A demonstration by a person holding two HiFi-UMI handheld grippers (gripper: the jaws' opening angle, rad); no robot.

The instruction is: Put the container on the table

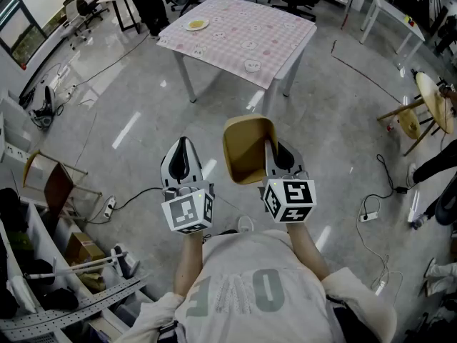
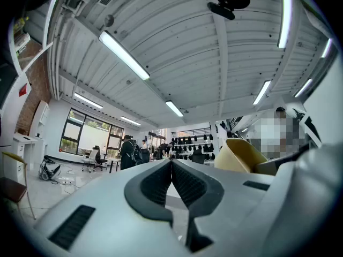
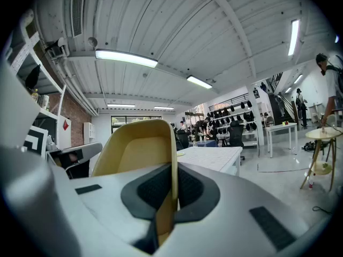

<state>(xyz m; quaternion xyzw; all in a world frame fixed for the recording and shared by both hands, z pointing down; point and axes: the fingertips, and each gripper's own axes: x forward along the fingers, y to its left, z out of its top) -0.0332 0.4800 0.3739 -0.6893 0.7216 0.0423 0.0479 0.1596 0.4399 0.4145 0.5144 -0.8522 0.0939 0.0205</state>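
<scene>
My right gripper (image 1: 270, 151) is shut on the right wall of a mustard-yellow open container (image 1: 248, 148), held up in the air above the floor. In the right gripper view the container (image 3: 138, 159) fills the centre, its wall pinched between the black pads of the right gripper (image 3: 172, 189). My left gripper (image 1: 184, 156) hangs beside it to the left, jaws shut on nothing; its pads meet in the left gripper view (image 2: 171, 178), where the container (image 2: 240, 155) shows at the right. The table (image 1: 282, 41), covered by a pink checked cloth, stands ahead across the floor.
A yellow plate (image 1: 196, 25) and a small white bowl (image 1: 252, 66) rest on the tablecloth. Shelving and boxes (image 1: 78, 252) crowd the lower left, a round stool (image 1: 430, 102) stands at the right, and cables (image 1: 368, 216) lie on the grey floor. People are at the far end of the room.
</scene>
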